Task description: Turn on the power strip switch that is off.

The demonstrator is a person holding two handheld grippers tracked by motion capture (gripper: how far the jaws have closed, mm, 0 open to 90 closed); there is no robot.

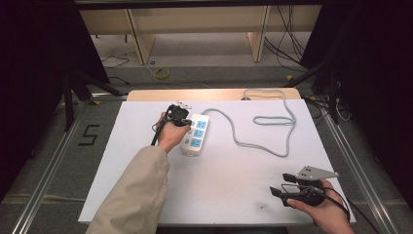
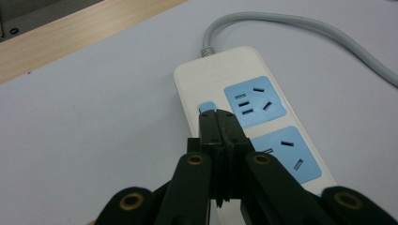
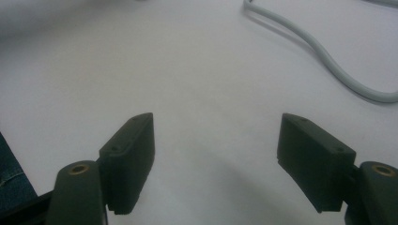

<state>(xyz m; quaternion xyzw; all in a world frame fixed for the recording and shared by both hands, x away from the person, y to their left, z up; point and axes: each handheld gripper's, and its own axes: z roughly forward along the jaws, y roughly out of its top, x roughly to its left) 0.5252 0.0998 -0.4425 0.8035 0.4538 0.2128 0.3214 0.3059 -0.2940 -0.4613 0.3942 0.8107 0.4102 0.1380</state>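
L gripper point(image 2: 217, 115) jaws closed, tips on blue switch point(image 2: 207, 107) of power strip point(image 1: 195, 134) at table point(image 1: 146, 195) center-left, cable point(image 1: 272, 122) looping off to the right; R gripper point(image 3: 216, 154) jaws wide open w/ nothing between, near-right over bare table.

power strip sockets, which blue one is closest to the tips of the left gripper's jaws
The blue socket nearest the cord end of the power strip. The left gripper, jaws closed, points at the small blue switch just beside it; the next socket sits farther back along the jaws.

White tabletop point(image 1: 234, 195) on grey floor point(image 1: 48, 161), light wooden furniture point(image 1: 195, 22) behind, loose cables point(image 1: 285, 46) there, dark at both sides.
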